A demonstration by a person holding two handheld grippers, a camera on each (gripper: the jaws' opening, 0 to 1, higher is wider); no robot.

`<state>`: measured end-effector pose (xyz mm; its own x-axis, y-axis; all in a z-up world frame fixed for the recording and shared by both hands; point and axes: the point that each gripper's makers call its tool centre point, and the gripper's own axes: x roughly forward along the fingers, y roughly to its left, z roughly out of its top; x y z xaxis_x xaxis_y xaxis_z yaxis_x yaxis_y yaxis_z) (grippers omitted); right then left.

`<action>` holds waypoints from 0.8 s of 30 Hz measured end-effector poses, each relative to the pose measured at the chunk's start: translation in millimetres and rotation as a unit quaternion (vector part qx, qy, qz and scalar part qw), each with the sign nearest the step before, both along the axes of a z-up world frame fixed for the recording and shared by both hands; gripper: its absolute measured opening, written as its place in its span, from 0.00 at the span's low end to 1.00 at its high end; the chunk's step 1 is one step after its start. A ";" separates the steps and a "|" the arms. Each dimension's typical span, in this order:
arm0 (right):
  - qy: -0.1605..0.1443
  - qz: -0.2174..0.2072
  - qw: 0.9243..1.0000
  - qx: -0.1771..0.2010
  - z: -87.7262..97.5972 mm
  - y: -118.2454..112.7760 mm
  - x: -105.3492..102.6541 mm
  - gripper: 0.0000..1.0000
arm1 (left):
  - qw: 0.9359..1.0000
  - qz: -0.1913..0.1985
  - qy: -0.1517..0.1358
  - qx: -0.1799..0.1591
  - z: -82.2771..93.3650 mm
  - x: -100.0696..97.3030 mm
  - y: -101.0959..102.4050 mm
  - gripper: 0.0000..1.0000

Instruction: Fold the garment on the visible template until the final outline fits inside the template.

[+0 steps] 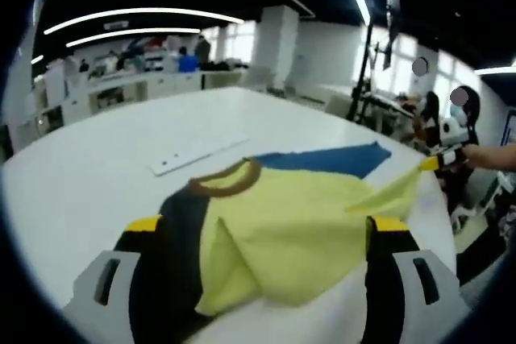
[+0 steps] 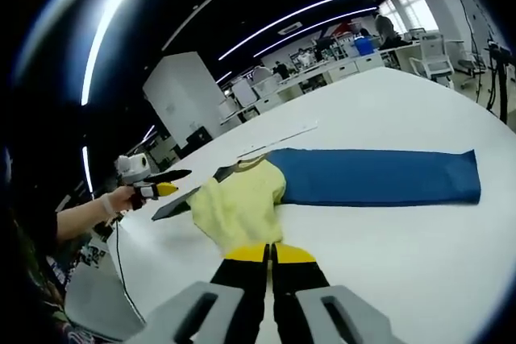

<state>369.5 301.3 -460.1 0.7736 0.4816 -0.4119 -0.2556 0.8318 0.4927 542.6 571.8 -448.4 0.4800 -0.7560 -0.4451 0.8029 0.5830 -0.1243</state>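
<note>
Bright ceiling strip lights (image 1: 137, 15), soft, fisheye-bent edges.

The garment (image 1: 282, 231) is soft yellow with a brown ring at the neck and a black side; the template (image 2: 379, 176) under it is plain blue, no pattern; the table (image 1: 113, 159) is white; a thin strip (image 1: 197, 153) on it is white too; the left gripper (image 1: 262, 235) and right gripper (image 2: 270, 254) are black with yellow tips and grey bases.
</note>
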 end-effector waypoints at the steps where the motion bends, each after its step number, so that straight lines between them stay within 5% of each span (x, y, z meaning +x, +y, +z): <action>1: -0.001 0.000 1.000 0.000 0.7 0.3 -0.1 0.00 | 1.000 -0.003 0.004 0.000 -0.8 -3.1 1.0 0.93; 8: -0.001 0.000 1.000 -0.002 0.9 1.0 -1.6 0.00 | 0.999 -0.030 0.030 -0.003 -9.3 -23.4 4.6 0.79; 12: -0.001 -0.001 1.000 0.000 1.0 0.7 -2.0 0.00 | 0.998 -0.039 0.053 0.000 -20.6 -34.2 10.3 0.60; 24: 0.006 -0.003 1.000 0.002 -3.9 -0.4 -4.3 0.00 | 0.994 -0.039 0.107 0.002 -53.4 -47.4 15.3 0.45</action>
<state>365.3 300.9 -464.0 0.7718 0.4779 -0.4194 -0.2439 0.8316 0.4989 495.2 587.1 -501.7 0.3142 -0.7855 -0.5332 0.8017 0.5203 -0.2942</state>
